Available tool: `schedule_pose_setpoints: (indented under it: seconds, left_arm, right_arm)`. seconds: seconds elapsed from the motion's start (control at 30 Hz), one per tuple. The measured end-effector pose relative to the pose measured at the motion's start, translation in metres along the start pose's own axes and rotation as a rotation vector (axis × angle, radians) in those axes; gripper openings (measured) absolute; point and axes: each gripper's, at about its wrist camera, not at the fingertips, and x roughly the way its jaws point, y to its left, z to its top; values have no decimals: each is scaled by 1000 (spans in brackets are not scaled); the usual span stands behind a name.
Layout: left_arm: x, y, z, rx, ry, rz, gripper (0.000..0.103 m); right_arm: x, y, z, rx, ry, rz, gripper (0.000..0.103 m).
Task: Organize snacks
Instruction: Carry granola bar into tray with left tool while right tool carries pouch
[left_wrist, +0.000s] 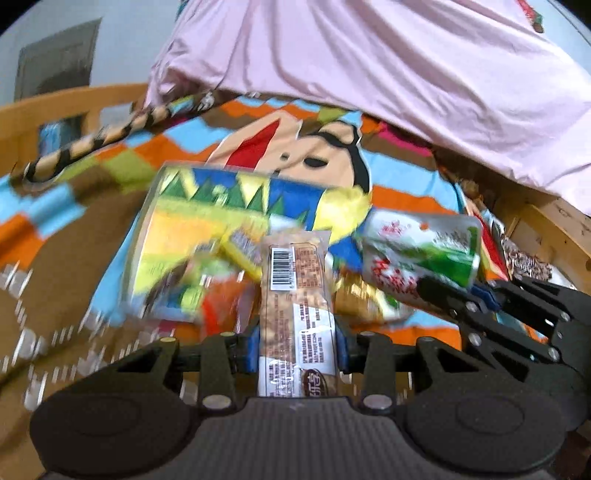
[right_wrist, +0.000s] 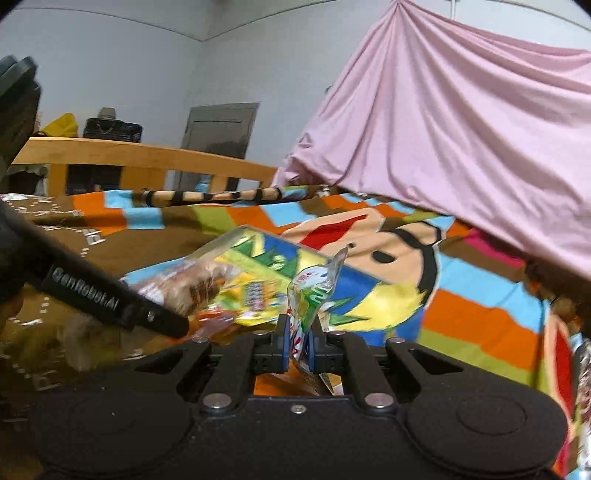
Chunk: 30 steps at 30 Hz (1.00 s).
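My left gripper is shut on a long brown snack bar packet with a barcode, held upright between the blue pads. My right gripper is shut on a silver and green snack pouch; the same pouch and right gripper body show at the right of the left wrist view. A large yellow, blue and green snack bag lies on the bed under both; it also shows in the right wrist view. The left gripper with its packet shows at the left of the right wrist view.
The bed carries a colourful cartoon blanket with a wooden frame behind and a striped stick on it. A pink cloth hangs at the right. More wrapped snacks lie by the right bed rail.
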Motion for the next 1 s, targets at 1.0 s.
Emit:
schedule_pose_setpoints:
  seconds: [1.0]
  left_arm:
    - [172,-5,63,74,5,-2,42]
  right_arm:
    - [157,-70,-31,133,112,-106,15]
